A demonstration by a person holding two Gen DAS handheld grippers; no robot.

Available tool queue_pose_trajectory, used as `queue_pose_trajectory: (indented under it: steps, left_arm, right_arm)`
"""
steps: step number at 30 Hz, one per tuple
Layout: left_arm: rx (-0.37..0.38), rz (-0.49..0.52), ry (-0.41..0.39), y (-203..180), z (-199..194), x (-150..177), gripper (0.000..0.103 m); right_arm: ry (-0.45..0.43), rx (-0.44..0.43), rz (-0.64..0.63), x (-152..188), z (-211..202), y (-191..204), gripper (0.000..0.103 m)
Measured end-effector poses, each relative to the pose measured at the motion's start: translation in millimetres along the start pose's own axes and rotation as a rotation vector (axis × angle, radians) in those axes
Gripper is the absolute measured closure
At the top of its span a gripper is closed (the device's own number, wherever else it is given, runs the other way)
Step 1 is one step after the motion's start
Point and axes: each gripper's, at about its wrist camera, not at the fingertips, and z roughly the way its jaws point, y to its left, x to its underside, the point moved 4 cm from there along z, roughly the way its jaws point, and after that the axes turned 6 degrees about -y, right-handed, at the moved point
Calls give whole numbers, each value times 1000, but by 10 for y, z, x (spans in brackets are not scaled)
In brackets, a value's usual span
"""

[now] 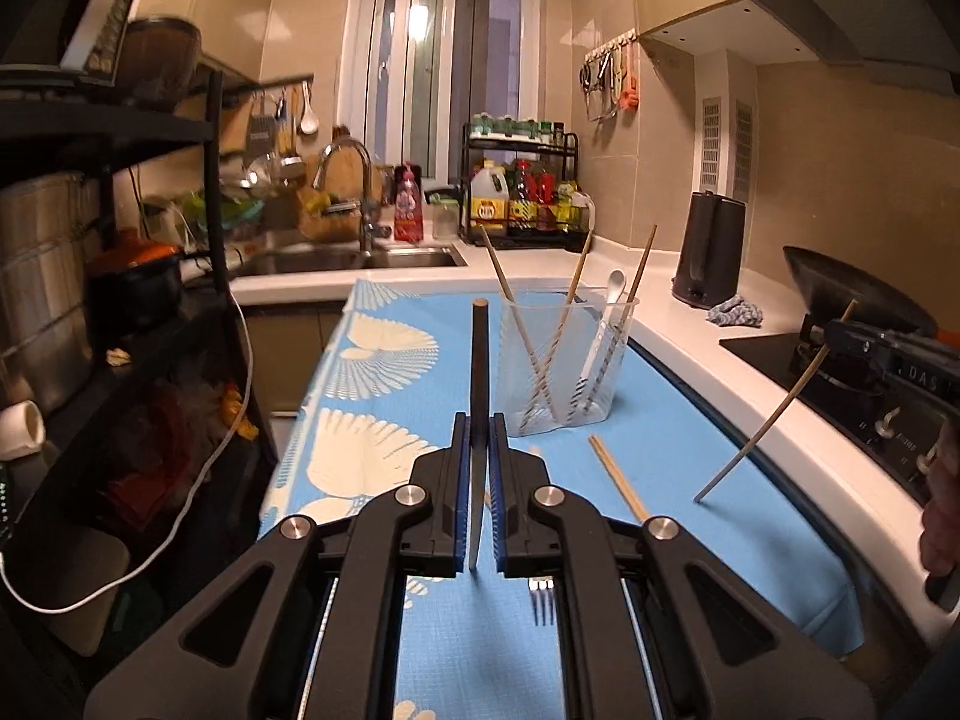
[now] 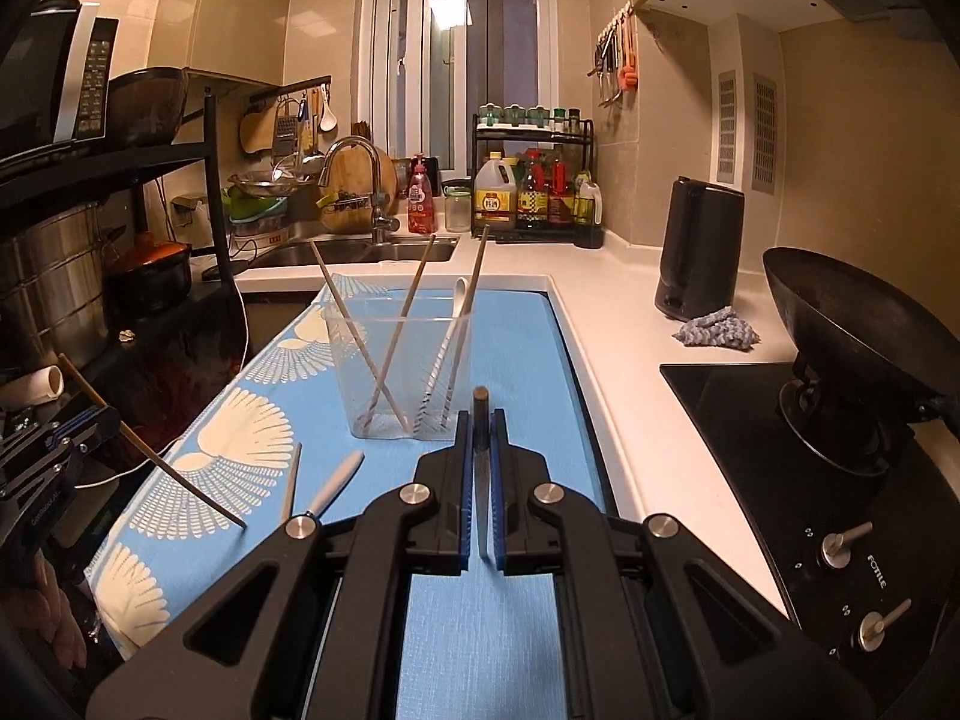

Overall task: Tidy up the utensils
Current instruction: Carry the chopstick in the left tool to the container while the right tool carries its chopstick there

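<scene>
Ahead of both hands: clear cup (image 1: 564, 366) | left gripper (image 1: 480, 492) fingers clamped on chopstick (image 1: 480, 372), upright | right gripper (image 2: 480, 492) clamped on chopstick (image 2: 480, 420); right nearer the cup.

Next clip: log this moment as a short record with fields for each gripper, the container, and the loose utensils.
left gripper: shut on a chopstick
right gripper: shut on another chopstick
clear cup: upright on blue mat, holds three chopsticks and a white spoon
loose on mat: fork, light-handled utensil, wooden chopstick
</scene>
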Motion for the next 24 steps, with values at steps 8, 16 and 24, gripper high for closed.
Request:
queue_pose_trajectory:
  steps: [8, 16, 24]
  left_arm:
    - [78, -65, 44, 79, 260, -455, 97]
    - [130, -51, 22, -66, 576, -1026, 97]
    - [166, -26, -65, -274, 880, -1765, 97]
  right_arm:
    - [-1, -50, 29, -397, 141, 26, 98]
    - [-43, -102, 45, -995, 372, 87, 98]
    - [-162, -126, 32, -1713, 628, 213, 98]
